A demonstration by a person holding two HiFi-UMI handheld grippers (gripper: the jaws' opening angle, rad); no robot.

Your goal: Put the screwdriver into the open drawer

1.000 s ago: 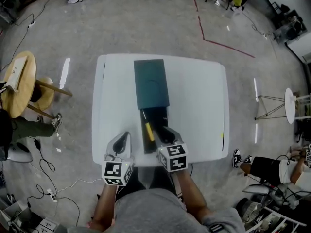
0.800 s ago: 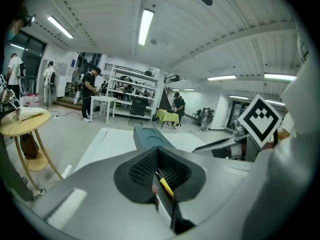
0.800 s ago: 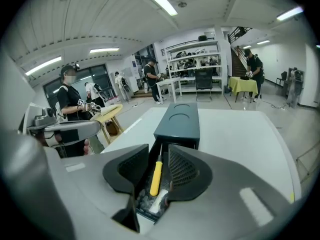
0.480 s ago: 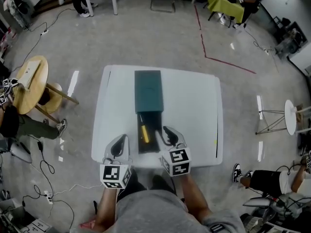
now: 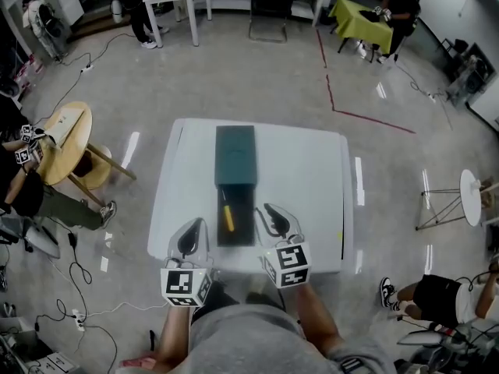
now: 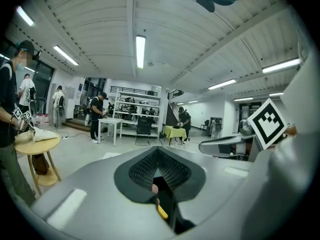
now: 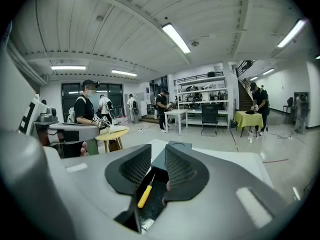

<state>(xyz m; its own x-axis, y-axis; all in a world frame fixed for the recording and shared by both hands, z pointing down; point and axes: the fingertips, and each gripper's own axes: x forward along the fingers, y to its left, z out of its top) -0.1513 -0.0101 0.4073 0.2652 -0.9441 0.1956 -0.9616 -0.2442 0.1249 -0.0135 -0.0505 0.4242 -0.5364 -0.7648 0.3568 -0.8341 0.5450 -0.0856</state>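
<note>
Seen from above, a round wooden side table [image 5: 61, 135] stands on the grey floor at far left, with seated people beside it. Moving right, a white table [image 5: 312, 185] fills the middle of the scene. The left gripper [image 5: 193, 232] hovers over the table's near left part, above the tabletop, just left of the drawer. In the left gripper view [image 6: 158, 151] its two dark ribbed pads meet at their tips, so the jaws are closed and hold nothing. Just right of it, a dark teal cabinet [image 5: 235, 154] sits on the table's centre line. Its open drawer [image 5: 248, 224] is pulled out toward the person and shows a dark inside. The screwdriver [image 5: 228, 216] lies flat in this drawer, along its length and close to its left wall. It has a short, bright yellow handle and a thin metal shaft. The handle is nearer the person and the shaft points toward the cabinet. A scrap of its yellow handle [image 6: 162, 212] shows below the left gripper's pads. The right gripper view shows the whole tool [image 7: 146, 191] lying on the drawer floor. Right of the drawer, the right gripper [image 5: 278, 218] hovers just beside the drawer's right edge. In its own view [image 7: 157, 151] the jaws stand apart with a clear gap. They have just been closing and nothing is between them. The screwdriver is only seen through that gap, lying below. The rest of the white tabletop stretches away to the right.
</note>
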